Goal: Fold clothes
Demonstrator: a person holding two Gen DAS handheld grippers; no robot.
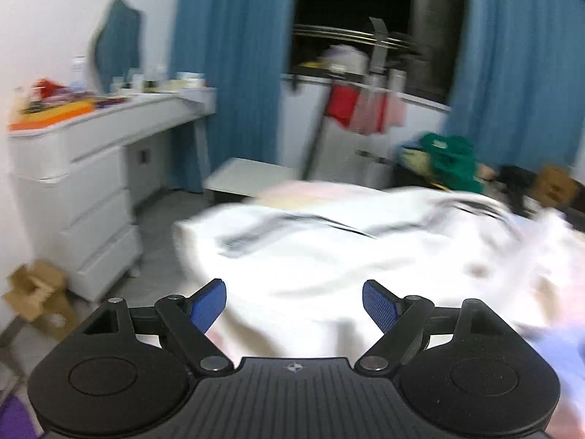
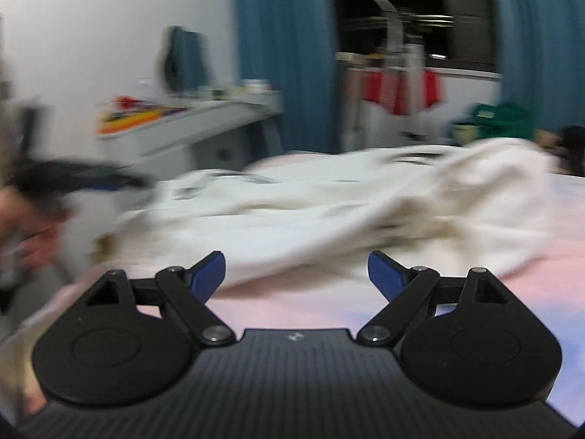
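A white garment with dark printed marks (image 1: 329,248) lies rumpled on a pale pink bed sheet (image 2: 292,307). It also shows in the right wrist view (image 2: 329,212). My left gripper (image 1: 294,305) is open and empty, just above the garment's near edge. My right gripper (image 2: 296,274) is open and empty, over the sheet just short of the garment. The left gripper and the hand holding it show blurred at the left of the right wrist view (image 2: 73,179). Both views are motion-blurred.
A white dresser with drawers (image 1: 84,197) and a cluttered top stands at the left. Blue curtains (image 1: 234,66) frame a dark window. A drying rack with red cloth (image 1: 358,106) and a green clothes pile (image 1: 449,161) sit beyond the bed. A cardboard box (image 1: 36,292) lies on the floor.
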